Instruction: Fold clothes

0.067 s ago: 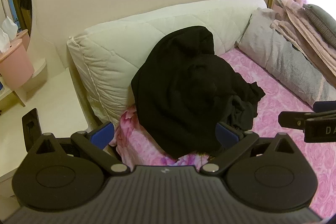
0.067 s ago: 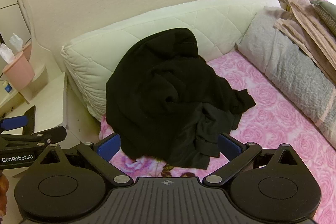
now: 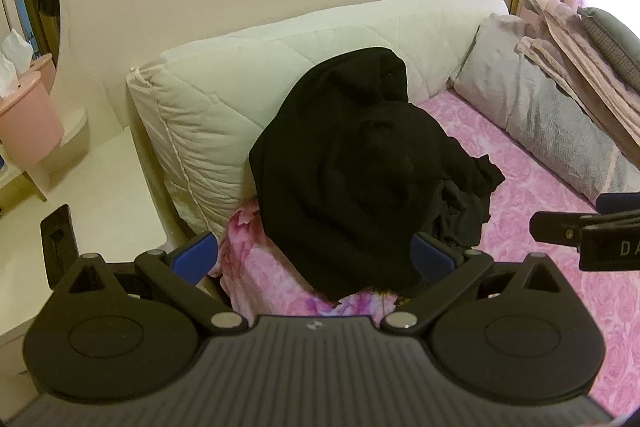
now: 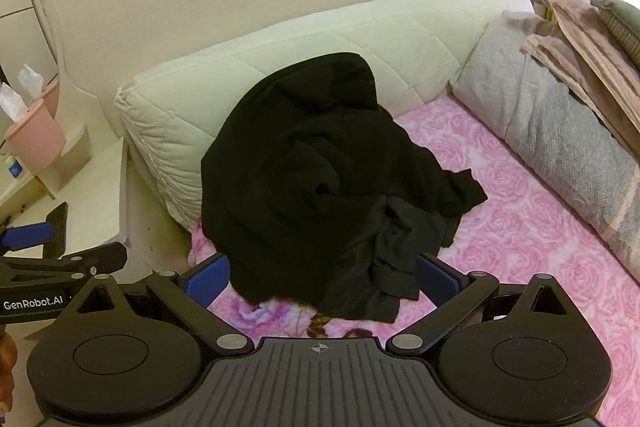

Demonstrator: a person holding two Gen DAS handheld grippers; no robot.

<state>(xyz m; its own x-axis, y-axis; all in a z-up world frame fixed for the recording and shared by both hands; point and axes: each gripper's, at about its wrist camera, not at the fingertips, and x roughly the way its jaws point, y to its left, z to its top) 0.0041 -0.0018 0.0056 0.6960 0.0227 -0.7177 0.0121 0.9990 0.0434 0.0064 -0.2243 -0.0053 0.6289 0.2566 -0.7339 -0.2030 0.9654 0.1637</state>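
A crumpled heap of black clothes point(image 3: 352, 167) point(image 4: 320, 179) lies on the pink rose-patterned bed sheet point(image 3: 532, 227) point(image 4: 520, 227) and leans up against the cream quilted headboard cushion point(image 3: 224, 99) point(image 4: 280, 59). My left gripper point(image 3: 314, 261) stands open just short of the heap's near edge, blue pads wide apart and nothing between them. My right gripper point(image 4: 322, 277) is open as well, hovering before the heap's front folds. In the left wrist view the right gripper shows at the right edge; in the right wrist view the left gripper shows at the left edge.
A grey pillow point(image 3: 540, 123) point(image 4: 552, 131) lines the bed's right side with folded pink and grey bedding point(image 3: 580, 55) point(image 4: 580, 43) stacked on it. Left of the bed stands a cream nightstand point(image 3: 92, 195) with a pink tissue box point(image 3: 28, 123) point(image 4: 34, 135) and a mirror.
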